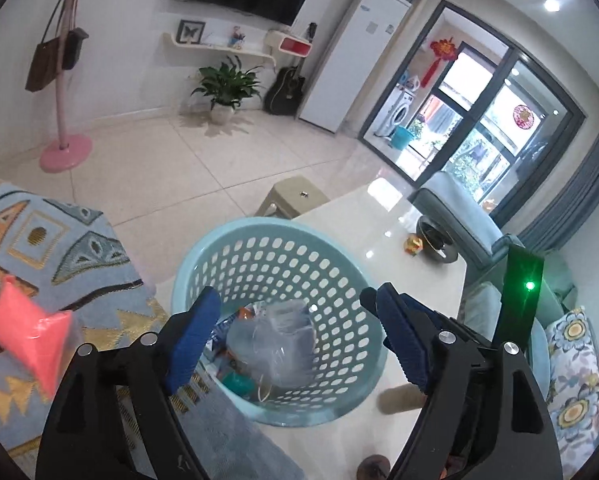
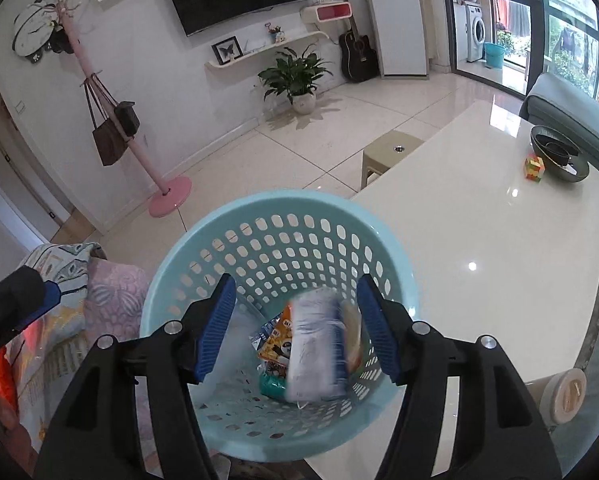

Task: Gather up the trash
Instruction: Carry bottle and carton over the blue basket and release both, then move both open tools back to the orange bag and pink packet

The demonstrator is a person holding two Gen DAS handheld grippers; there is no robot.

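left wrist view. left gripper (image 1: 289,334): blue ribbed fingers (image 1: 191,344) spread apart, nothing clamped. basket (image 1: 203,256): round, pale teal plastic, walls pierced with oval holes, directly ahead of and below the fingers, on the corner of the glossy cream bench (image 1: 411,240). clear plastic bag (image 1: 275,344): crinkled, translucent, blurred, between the fingertips and apparently dropping onto wrappers on the basket floor. patterned woven blanket (image 1: 59,248) left of the fingers.

right wrist view. right gripper (image 2: 297,328): fingers (image 2: 219,324) apart, clear of everything. white packet (image 2: 319,348): soft, rectangular, blue-edged, motion-blurred, between the fingertips inside the basket (image 2: 171,264), over printed snack wrappers (image 2: 277,338).

step, judged: release of trash into the basket. next move likely calls for lifting both grippers clear of the rim and seeking remaining litter; a cylindrical cream container (image 2: 567,396) lies at the bench edge, right of the fingers.
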